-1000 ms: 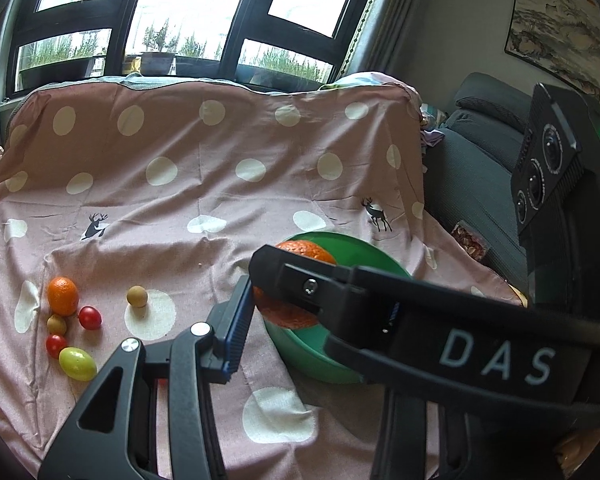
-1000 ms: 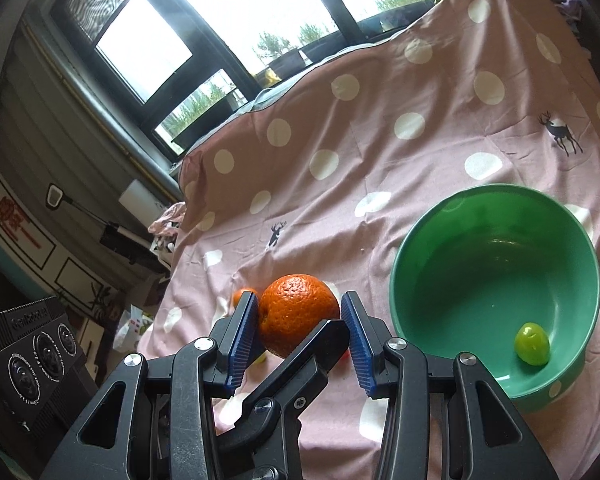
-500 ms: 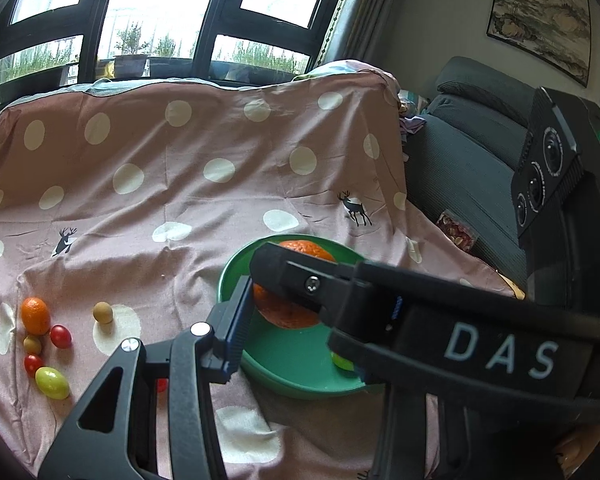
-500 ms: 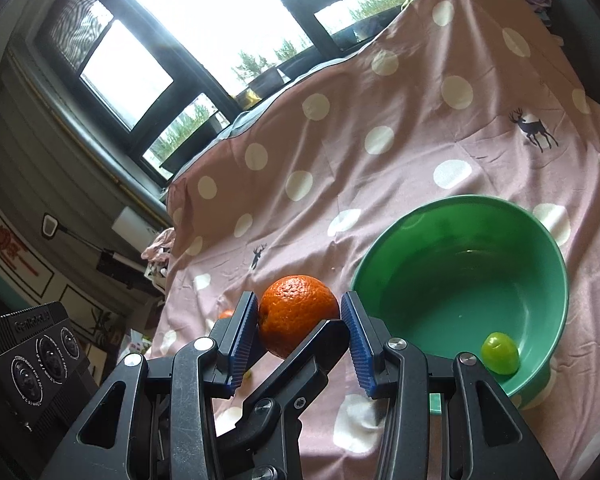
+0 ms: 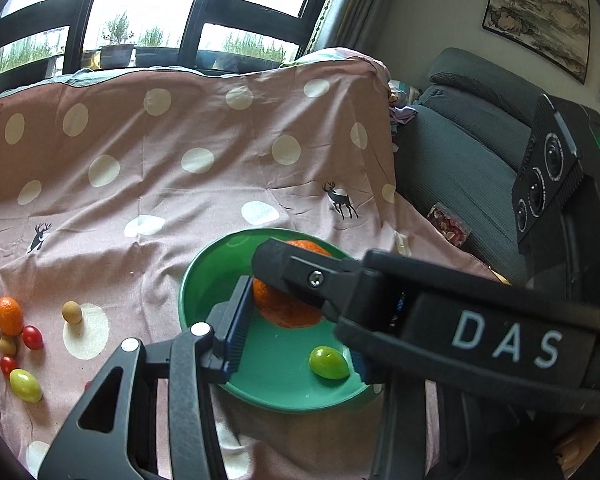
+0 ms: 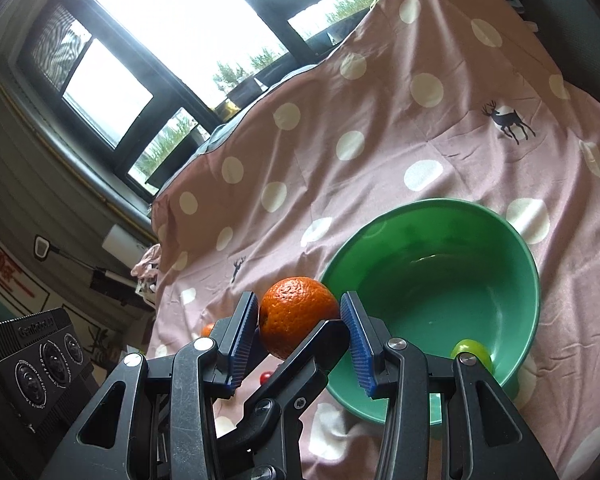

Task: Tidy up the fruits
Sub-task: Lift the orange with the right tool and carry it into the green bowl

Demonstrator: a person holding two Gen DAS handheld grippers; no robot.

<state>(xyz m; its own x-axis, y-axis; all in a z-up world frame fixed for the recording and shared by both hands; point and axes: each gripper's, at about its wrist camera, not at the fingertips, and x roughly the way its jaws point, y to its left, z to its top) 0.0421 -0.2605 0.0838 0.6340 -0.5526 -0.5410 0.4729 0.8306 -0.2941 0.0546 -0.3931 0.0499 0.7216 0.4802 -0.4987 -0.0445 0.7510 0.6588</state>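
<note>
Lit by bright daylight through a tall black-framed window [image 5: 148,12] along the far wall, with green plants and a dark planter box [image 5: 118,54] on the sill outside. Draped over the furniture, a dusty-pink cotton cloth with white polka dots and small black deer prints [image 5: 204,128]. To the right of it, a dark grey ribbed fabric sofa [image 5: 460,136], with a framed landscape painting [image 5: 540,12] on the pale wall above. Beside the window, a greyish patterned curtain [image 5: 352,4]. In the right wrist view, grey slatted wall panelling [image 6: 28,168] left of the window.
</note>
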